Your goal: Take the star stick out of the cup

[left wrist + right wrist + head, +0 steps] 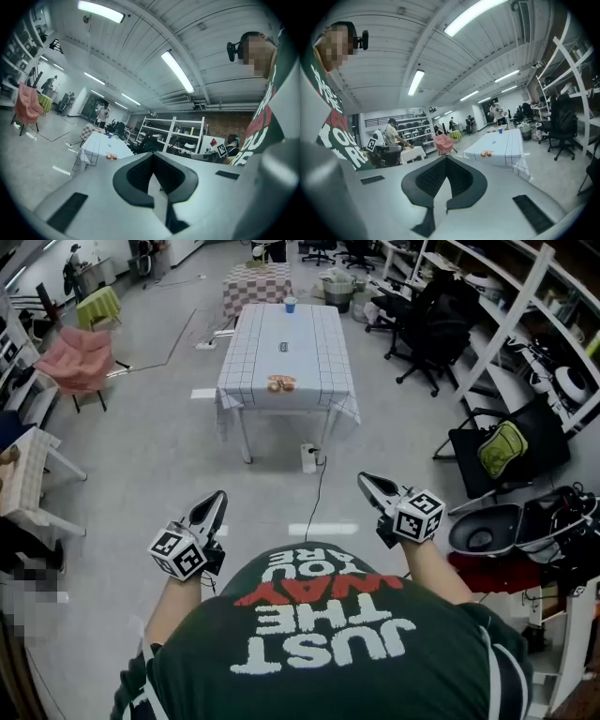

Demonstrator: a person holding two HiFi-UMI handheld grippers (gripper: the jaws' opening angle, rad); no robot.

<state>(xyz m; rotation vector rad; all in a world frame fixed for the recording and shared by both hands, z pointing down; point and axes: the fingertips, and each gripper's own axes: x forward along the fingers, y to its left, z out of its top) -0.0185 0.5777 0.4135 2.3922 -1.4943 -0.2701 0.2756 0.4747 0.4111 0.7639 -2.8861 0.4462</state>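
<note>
Green shirt (319,643) fills the bottom of the head view, and just ahead of it the left gripper (219,497) and right gripper (366,480) hover at chest height, both with jaws pressed together on nothing. Bare floor next, with a cable (320,486) trailing to a power strip (308,458): a snag risk on the walk in. Then the table (319,352), orange-pink items (281,383) at its near edge. Farthest off, well apart from both grippers, sits the blue cup (291,304); the star stick is too small to spot. Arriving with jaws closed would likely nudge that cup over.
</note>
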